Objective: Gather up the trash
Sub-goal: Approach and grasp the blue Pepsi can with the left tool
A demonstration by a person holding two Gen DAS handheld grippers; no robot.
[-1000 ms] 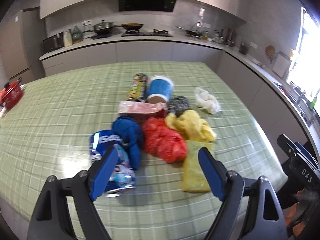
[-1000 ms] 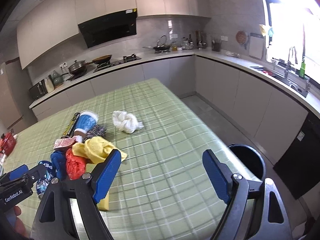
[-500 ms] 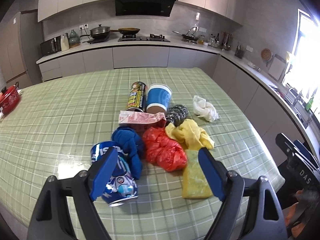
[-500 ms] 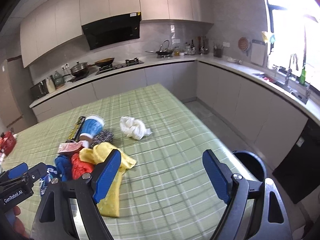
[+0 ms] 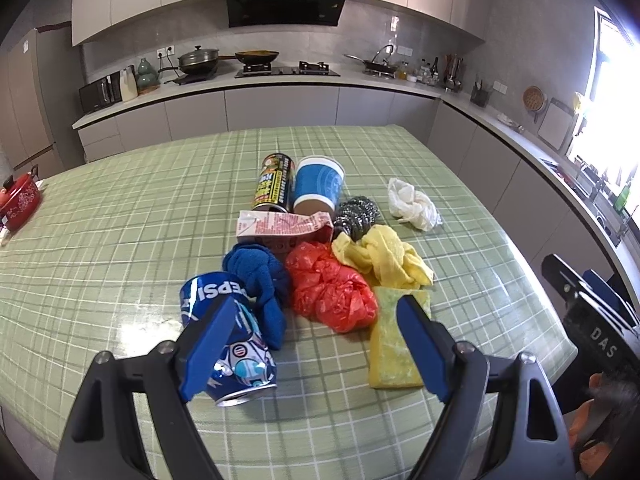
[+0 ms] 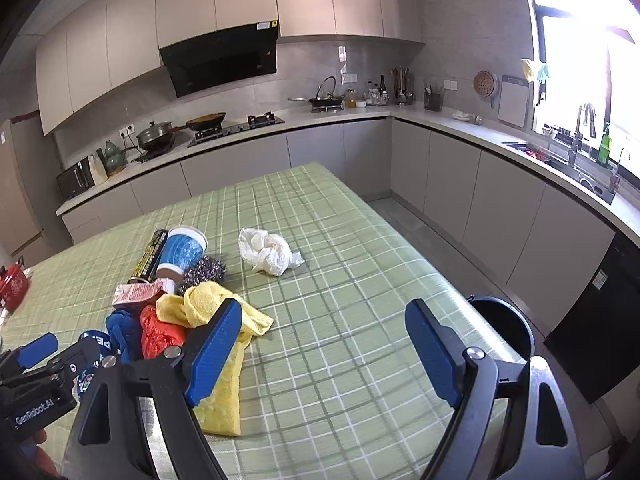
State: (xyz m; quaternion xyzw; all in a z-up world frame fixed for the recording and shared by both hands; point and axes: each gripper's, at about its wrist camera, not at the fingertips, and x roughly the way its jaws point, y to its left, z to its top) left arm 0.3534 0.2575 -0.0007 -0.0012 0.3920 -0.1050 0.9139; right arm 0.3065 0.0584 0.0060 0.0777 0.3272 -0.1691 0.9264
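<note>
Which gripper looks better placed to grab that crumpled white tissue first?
Right, probably. The right gripper is open, and the white tissue lies nearer its side; the left gripper faces the Pepsi can.

Table cover (image 5: 120,240): pale green, white check lines.
Crushed drink can (image 5: 228,344): deep blue, white lettering, red-white-blue roundel.
Knotted cloth (image 5: 260,276): royal blue.
Crumpled plastic bag (image 5: 332,292): bright red.
Rag (image 5: 384,260): yellow.
Flat sponge (image 5: 392,356): yellow-green.
Carton (image 5: 280,226): pink-and-white print.
Paper cup (image 5: 318,186): blue, white rim, brown base.
Tall can (image 5: 272,184): black, yellow print.
Scourer (image 5: 356,216): silver-grey.
Wadded bag (image 6: 268,254): white.
Pot (image 5: 18,200): red, pale flecks.
Gripper fingers (image 6: 214,352): blue pads, black frames.
</note>
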